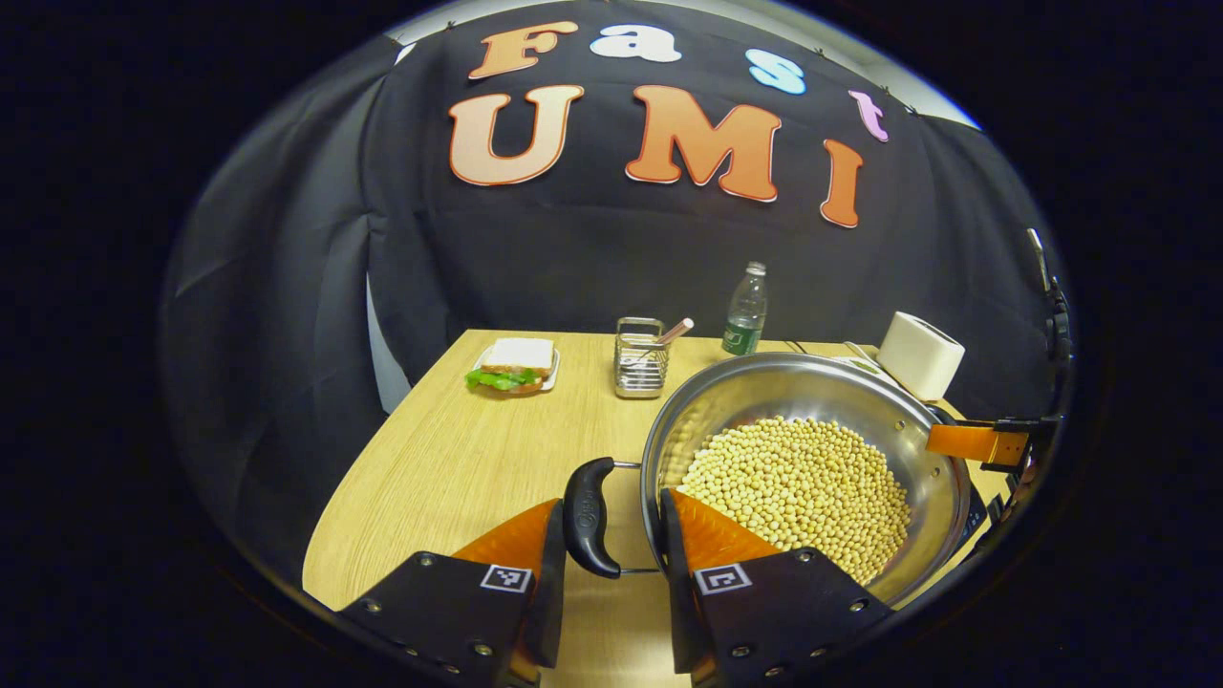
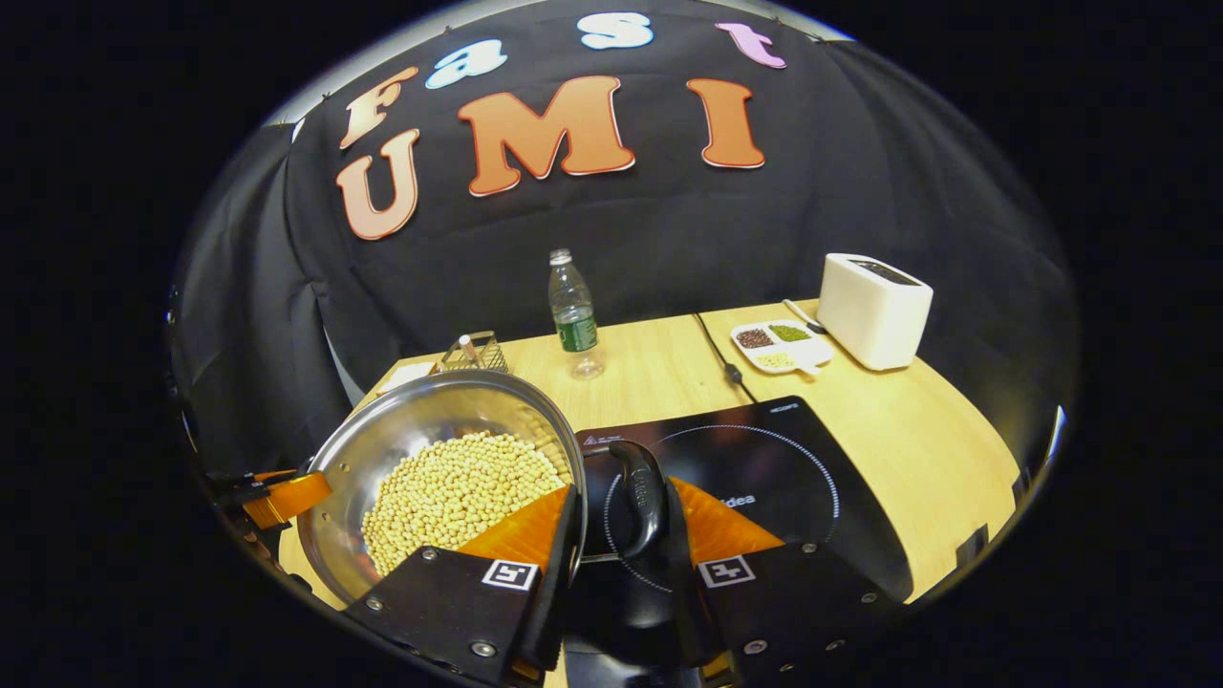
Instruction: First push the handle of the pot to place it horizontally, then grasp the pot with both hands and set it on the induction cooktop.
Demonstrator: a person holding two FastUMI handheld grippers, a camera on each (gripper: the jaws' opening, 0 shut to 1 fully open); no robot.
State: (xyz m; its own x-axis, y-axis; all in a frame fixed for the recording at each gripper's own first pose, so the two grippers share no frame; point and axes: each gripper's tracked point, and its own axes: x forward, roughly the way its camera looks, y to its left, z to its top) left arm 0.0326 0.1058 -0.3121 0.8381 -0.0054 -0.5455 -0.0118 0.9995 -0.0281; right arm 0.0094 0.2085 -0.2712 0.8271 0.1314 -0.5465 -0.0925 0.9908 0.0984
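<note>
Though not yet centred on the induction cooktop (image 2: pixel 783 459), already bracketed from both sides for a two-handed carry. In the left gripper view, left hand-held gripper (image 1: pixel 611 506) set astride the pot's left handle (image 1: pixel 590 516): one finger outside the handle, the other reaching over the rim of the steel pot (image 1: pixel 764 368) above the soybeans (image 1: pixel 793 478), probably to pinch handle and wall together. Same arrangement in the right gripper view, with the right hand-held gripper (image 2: pixel 621 492) around the right handle (image 2: pixel 638 497), which hangs over the edge of the cooktop. Narrowed close around the handles in both cases, but impossible to tell whether the pads really press. Handles lying out flat from the rim, so first step judged finished. Pot beside the cooktop, over the wooden bench (image 1: pixel 449 459); resting or lifted, not clear. Best kept level during the move, because of loose beans filling the bottom.
</note>
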